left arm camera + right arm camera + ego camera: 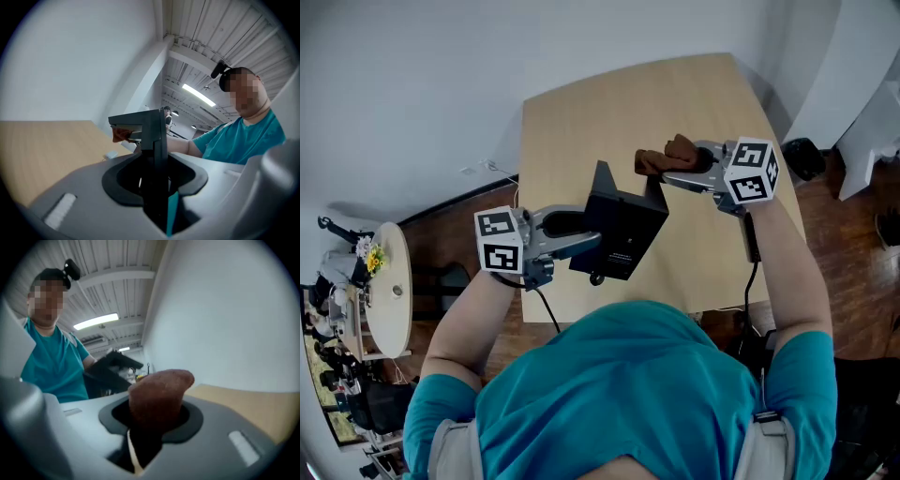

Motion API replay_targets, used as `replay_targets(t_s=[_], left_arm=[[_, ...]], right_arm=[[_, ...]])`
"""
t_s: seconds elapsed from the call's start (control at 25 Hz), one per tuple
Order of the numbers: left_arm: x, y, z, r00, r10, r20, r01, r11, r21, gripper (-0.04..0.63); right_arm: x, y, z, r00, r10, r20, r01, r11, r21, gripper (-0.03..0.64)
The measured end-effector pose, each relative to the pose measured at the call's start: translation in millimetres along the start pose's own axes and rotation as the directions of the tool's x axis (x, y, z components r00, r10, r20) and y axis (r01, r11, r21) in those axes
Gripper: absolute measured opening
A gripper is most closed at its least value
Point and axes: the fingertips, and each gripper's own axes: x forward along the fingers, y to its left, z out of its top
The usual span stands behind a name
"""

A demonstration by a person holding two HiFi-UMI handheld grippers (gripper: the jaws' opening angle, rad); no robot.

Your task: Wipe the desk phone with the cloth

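Note:
The black desk phone (619, 230) is held up over the near edge of the wooden table (581, 112), with its underside turned up towards me. My left gripper (586, 239) is shut on its left side; in the left gripper view the phone (152, 140) stands edge-on between the jaws. My right gripper (675, 171) is shut on a bunched brown cloth (667, 155), which sits at the phone's far right corner. In the right gripper view the cloth (157, 394) fills the jaws and the phone (110, 369) lies to the left. Whether the cloth touches the phone is unclear.
A round white side table (389, 291) with yellow flowers stands on the floor at the far left. A thin cable (492, 169) hangs by the table's left edge. A small white object (111, 154) lies on the tabletop. A dark item (806, 155) sits on the wooden floor at the right.

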Motion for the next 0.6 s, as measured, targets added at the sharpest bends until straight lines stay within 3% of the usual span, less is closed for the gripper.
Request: replay_targets(t_s=[0.08,0.16,0.24,0.32,0.44,0.52,0.6], left_arm=[[3,1,-4,1.0,0.005,-0.021,-0.005,1.0,0.015,0.166],[8,3,-9,0.999,0.011,-0.047,-0.01,1.0,0.03,0.166],[12,3,-13,0.998,0.012,-0.068,-0.01,0.999,0.041,0.166],[16,1,-16,0.996,0.008,-0.084,-0.003,0.999,0.052,0.166],[17,-6,-18,0.995,-0.002,-0.098,0.009,0.998,0.065,0.166],[14,-6,-18,0.996,-0.007,-0.09,0.013,0.998,0.062,0.166],[9,-4,-16,0.998,-0.007,-0.069,0.011,0.998,0.059,0.166]], right_arm=[[-6,16,43,0.991,0.06,0.123,-0.058,0.998,-0.018,0.138],[1,47,75,0.971,0.188,0.149,-0.178,0.981,-0.08,0.138],[19,75,80,0.952,0.303,0.043,-0.293,0.944,-0.154,0.138],[35,83,70,0.938,0.343,-0.059,-0.348,0.921,-0.173,0.139],[48,58,54,0.952,0.283,-0.117,-0.295,0.949,-0.111,0.138],[55,27,31,0.963,0.17,-0.21,-0.191,0.978,-0.08,0.138],[56,1,6,0.953,0.076,-0.294,-0.105,0.991,-0.084,0.138]])
